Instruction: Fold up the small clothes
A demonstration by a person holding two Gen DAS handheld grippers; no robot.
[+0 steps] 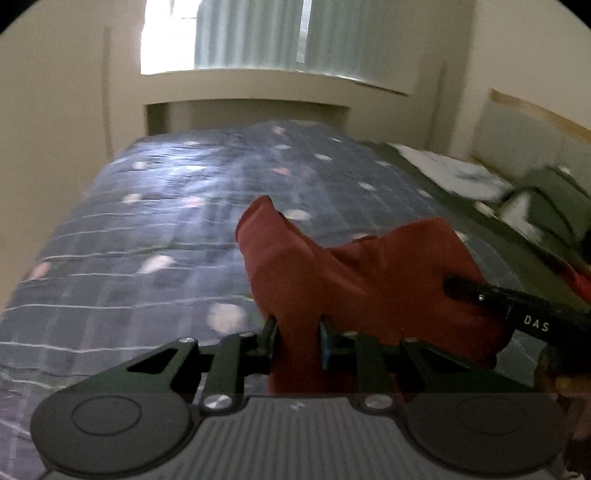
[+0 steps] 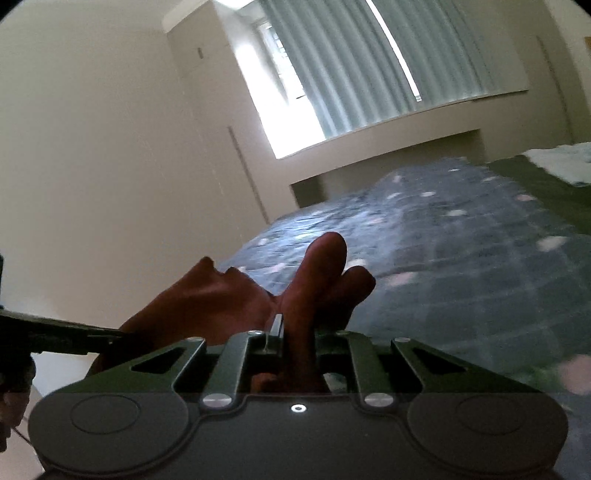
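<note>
A small red garment [image 1: 354,273] is held up above the bed by both grippers. My left gripper [image 1: 297,332] is shut on one bunched edge of it. My right gripper [image 2: 298,334] is shut on another edge of the same red garment [image 2: 229,299], which looks dark against the window light. In the left wrist view the right gripper's finger [image 1: 480,295] comes in from the right and pinches the cloth. In the right wrist view the left gripper's finger [image 2: 74,334] comes in from the left.
A bed with a blue-grey checked quilt [image 1: 177,229] dotted pink lies below. White cloth [image 1: 454,170] and green bedding [image 1: 554,206] lie at its right side. Cream walls and a curtained window [image 1: 280,33] stand beyond.
</note>
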